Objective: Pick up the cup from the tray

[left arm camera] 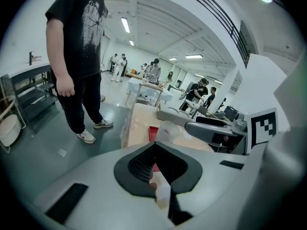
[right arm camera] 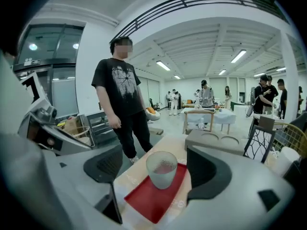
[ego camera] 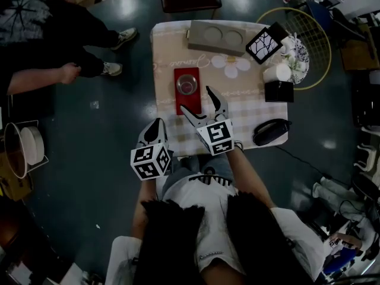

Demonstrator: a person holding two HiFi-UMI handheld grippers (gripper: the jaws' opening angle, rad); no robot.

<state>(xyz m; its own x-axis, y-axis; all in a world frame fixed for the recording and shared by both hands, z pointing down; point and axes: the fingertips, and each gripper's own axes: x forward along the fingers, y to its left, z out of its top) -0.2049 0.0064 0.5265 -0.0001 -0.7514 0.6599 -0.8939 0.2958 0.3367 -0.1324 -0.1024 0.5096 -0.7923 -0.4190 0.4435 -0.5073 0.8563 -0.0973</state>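
Two jaws of the right gripper [ego camera: 195, 98] are standing wide apart and gripping nothing, while the frosted glass cup [ego camera: 186, 84] is sitting upright on the red rectangular tray [ego camera: 181, 107] at eleven o'clock just beyond them, farther from the left gripper [ego camera: 158, 123], whose jaws are resting together, empty.

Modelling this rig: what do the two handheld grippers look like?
The left gripper and right gripper match: light grey bodies, dark ribbed jaw pads tapering to points, each with a white cube bearing black square markers. No cables show. The person's T-shirt is white.
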